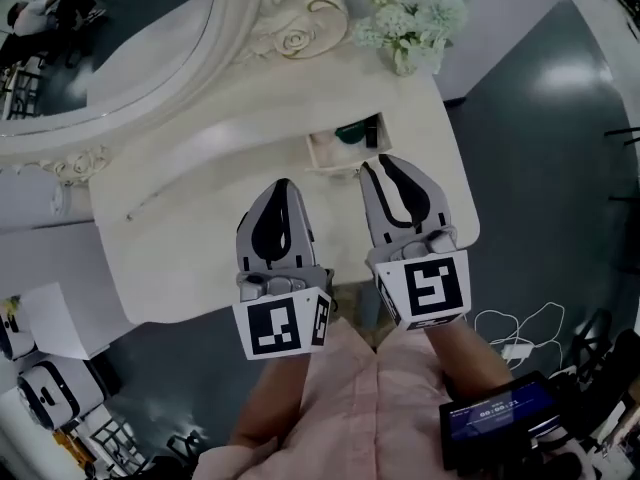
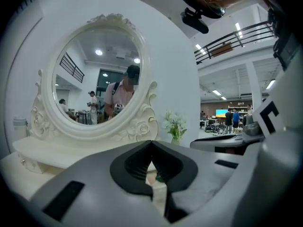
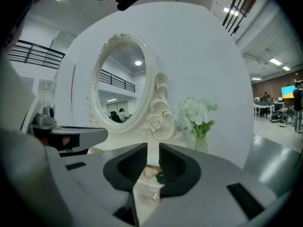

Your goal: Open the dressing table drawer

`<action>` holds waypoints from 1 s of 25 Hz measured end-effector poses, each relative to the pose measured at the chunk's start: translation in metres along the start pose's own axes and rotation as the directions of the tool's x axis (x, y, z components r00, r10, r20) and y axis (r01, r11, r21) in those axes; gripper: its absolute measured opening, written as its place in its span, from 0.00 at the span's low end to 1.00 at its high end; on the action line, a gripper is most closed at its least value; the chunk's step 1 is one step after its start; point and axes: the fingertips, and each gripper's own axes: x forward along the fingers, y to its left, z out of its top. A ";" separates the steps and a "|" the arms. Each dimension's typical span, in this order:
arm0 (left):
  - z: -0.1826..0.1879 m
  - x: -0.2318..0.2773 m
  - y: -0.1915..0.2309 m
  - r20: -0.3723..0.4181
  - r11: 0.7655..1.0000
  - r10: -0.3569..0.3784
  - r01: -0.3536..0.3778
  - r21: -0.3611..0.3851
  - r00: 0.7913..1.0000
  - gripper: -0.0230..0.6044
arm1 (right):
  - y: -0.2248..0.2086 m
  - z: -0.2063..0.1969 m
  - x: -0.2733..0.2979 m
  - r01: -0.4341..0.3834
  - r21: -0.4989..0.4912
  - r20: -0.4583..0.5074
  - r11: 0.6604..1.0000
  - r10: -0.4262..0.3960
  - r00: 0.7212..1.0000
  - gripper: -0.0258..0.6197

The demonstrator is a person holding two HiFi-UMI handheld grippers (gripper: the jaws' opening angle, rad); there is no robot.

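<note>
Looking down on the white dressing table (image 1: 200, 218), I see its oval mirror (image 1: 120, 38), a vase of pale flowers (image 1: 415, 13) at the back corner, and glossy dark floor (image 1: 540, 138) around it. The small drawer (image 1: 345, 150) on the tabletop stands pulled open, with a dark green object (image 1: 357, 131) and a beige one (image 3: 149, 172) inside. My left gripper (image 1: 283, 188) has its jaws pressed together on nothing, while my right gripper (image 1: 385, 165), just short of the drawer, has its jaws parted and empty.

Head view steeply down over dressing table (image 1: 200, 198), both gripper views near-level, facing mirror (image 2: 99, 74), sharing flowers (image 3: 199, 115)
</note>
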 end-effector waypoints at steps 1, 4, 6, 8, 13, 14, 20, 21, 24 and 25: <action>0.011 -0.001 -0.001 0.023 1.000 -0.001 0.001 0.007 1.000 0.07 | 0.002 0.013 -0.004 -0.006 -0.007 0.030 1.000 0.006 1.000 0.16; 0.041 0.002 -0.002 0.100 0.999 -0.002 -0.001 0.032 0.995 0.07 | 0.006 0.050 -0.008 -0.019 -0.035 0.124 0.999 0.023 0.992 0.11; 0.057 0.001 -0.004 0.136 0.999 -0.003 -0.003 0.045 0.991 0.07 | 0.010 0.070 -0.013 -0.027 -0.053 0.170 0.998 0.036 0.985 0.10; 0.071 -0.001 -0.005 0.164 0.999 -0.006 -0.003 0.053 0.986 0.07 | 0.013 0.087 -0.017 -0.032 -0.071 0.210 0.997 0.046 0.977 0.09; 0.097 -0.005 -0.006 0.219 0.997 -0.009 -0.009 0.082 0.976 0.07 | 0.020 0.114 -0.026 -0.061 -0.088 0.270 0.994 0.082 0.959 0.09; 0.101 -0.005 -0.006 0.228 0.996 -0.009 -0.012 0.090 0.974 0.07 | 0.022 0.116 -0.028 -0.063 -0.098 0.275 0.993 0.088 0.957 0.08; 0.115 -0.006 -0.010 0.260 0.992 -0.013 -0.020 0.122 0.966 0.07 | 0.026 0.131 -0.030 -0.061 -0.158 0.300 0.986 0.107 0.948 0.07; 0.116 -0.006 -0.010 0.263 0.992 -0.012 -0.021 0.122 0.965 0.07 | 0.025 0.132 -0.030 -0.062 -0.161 0.304 0.985 0.109 0.946 0.07; 0.120 -0.006 -0.011 0.274 0.991 -0.010 -0.027 0.131 0.962 0.07 | 0.025 0.134 -0.030 -0.065 -0.171 0.312 0.983 0.116 0.943 0.07; 0.120 -0.005 -0.012 0.277 0.991 -0.010 -0.029 0.134 0.961 0.07 | 0.024 0.134 -0.030 -0.064 -0.174 0.318 0.983 0.117 0.941 0.07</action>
